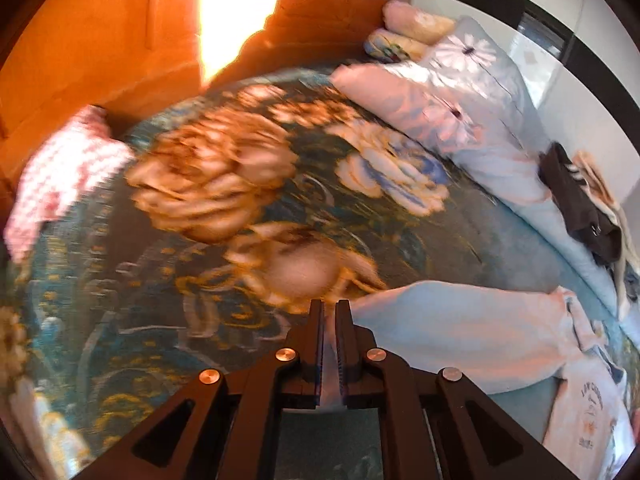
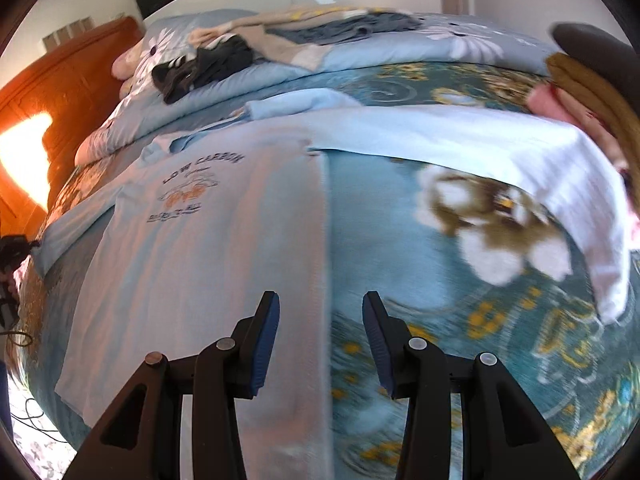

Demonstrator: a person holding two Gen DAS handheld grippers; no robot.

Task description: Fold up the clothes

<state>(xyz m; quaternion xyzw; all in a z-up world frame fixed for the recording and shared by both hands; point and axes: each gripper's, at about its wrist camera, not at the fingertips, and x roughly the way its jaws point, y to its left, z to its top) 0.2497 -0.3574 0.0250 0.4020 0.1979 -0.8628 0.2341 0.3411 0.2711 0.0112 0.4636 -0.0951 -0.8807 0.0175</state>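
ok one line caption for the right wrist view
Open right gripper above the folded edge of a light blue t-shirt on a floral bedspread.

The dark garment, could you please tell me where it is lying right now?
The dark garment lies crumpled on the light blue quilt at the right wrist view's upper left, near the wooden headboard.

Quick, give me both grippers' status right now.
Left gripper: shut on the light blue T-shirt.
Right gripper: open, holding nothing, above the T-shirt's folded edge.

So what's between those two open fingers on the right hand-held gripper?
In the right wrist view, the right hand-held gripper frames the light blue T-shirt's straight folded edge, with floral bedspread beside it.
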